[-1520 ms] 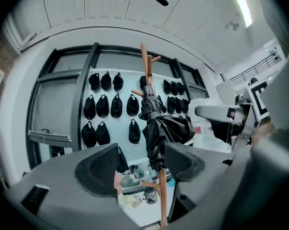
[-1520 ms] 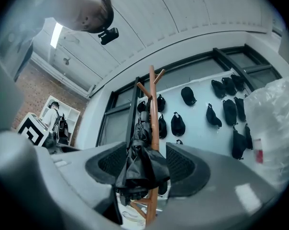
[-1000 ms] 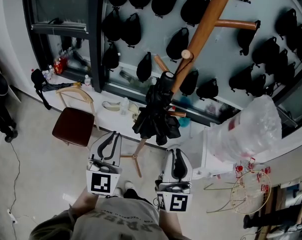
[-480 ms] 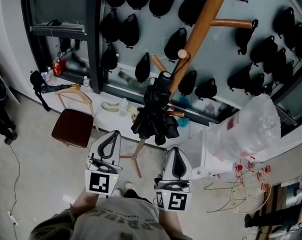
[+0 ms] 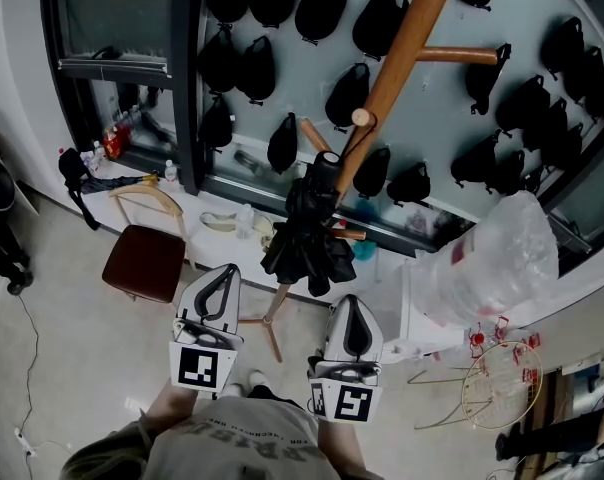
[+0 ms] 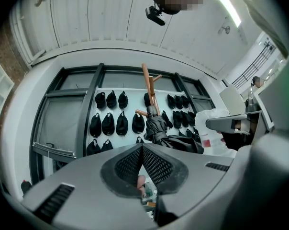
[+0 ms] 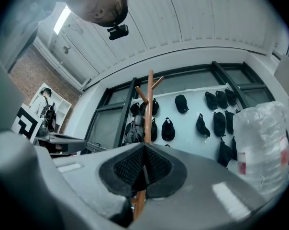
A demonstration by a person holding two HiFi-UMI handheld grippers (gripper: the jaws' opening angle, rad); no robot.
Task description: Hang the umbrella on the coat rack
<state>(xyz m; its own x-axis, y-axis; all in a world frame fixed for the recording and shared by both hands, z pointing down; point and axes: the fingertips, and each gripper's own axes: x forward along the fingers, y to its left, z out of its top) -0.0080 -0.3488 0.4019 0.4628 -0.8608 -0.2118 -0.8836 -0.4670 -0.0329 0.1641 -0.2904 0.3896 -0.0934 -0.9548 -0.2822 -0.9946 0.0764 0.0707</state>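
Both sets of jaws have just come together. My left hand-held gripper [image 5: 222, 273] and right hand-held gripper [image 5: 350, 306], low in the centre of the head view, are now fully closed with nothing between them (each gripper view shows the mesh faces meeting on empty air). Neither has travelled to speak of.

The black umbrella [image 5: 310, 238] hangs folded against the wooden coat rack [image 5: 402, 43] at mid-frame, where it was a second ago, well apart from both grippers. Its top seems to hang by a strap from the round-ended peg [image 5: 361, 118] just above, though the loop is too small for me to be sure.

I read the hanging as done: the umbrella stays up without my support, and all that remains is to pull back.
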